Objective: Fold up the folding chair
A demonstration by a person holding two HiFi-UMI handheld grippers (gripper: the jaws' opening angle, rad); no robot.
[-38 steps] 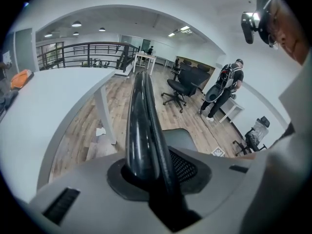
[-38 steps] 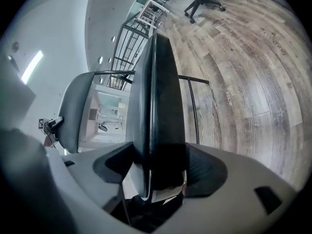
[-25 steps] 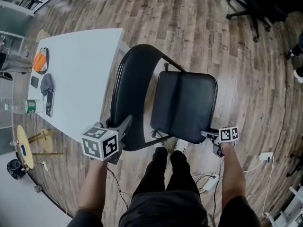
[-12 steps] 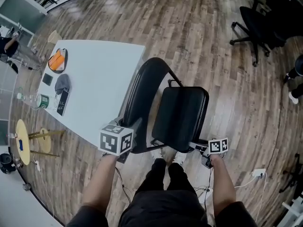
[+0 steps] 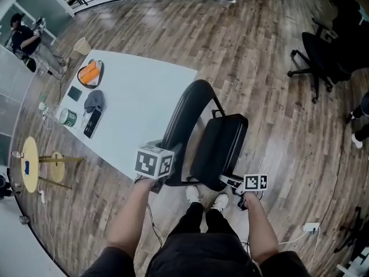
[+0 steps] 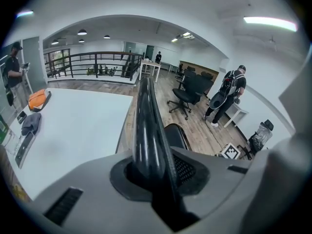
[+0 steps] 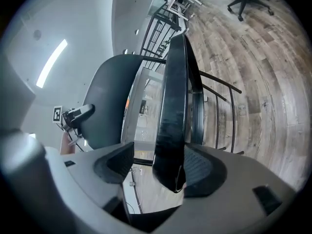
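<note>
A black folding chair stands beside a white table, its backrest point(image 5: 185, 117) toward the table and its seat point(image 5: 219, 148) tipped steeply up next to it. My left gripper point(image 5: 168, 156) is shut on the backrest's top edge, which runs as a glossy black rim point(image 6: 146, 126) straight out between the jaws point(image 6: 156, 172). At the seat's front edge is my right gripper point(image 5: 229, 181). In the right gripper view the seat point(image 7: 171, 116) shows edge-on between the jaws point(image 7: 161, 167). It lies against one pad, and a gap shows at the other.
The white table point(image 5: 144, 105) at the left carries an orange item point(image 5: 89, 74), a grey cloth point(image 5: 94, 101), a phone point(image 5: 92, 123) and a bottle point(image 5: 68, 118). A black office chair point(image 5: 323, 56) stands at the right, a round wooden stool point(image 5: 29, 163) at the left. A power strip point(image 5: 311, 227) lies on the floor.
The seat has swung up toward the backrest and looks much narrower. Both grippers have risen, the right one more, staying at the seat's front edge; the left stays on the backrest.
</note>
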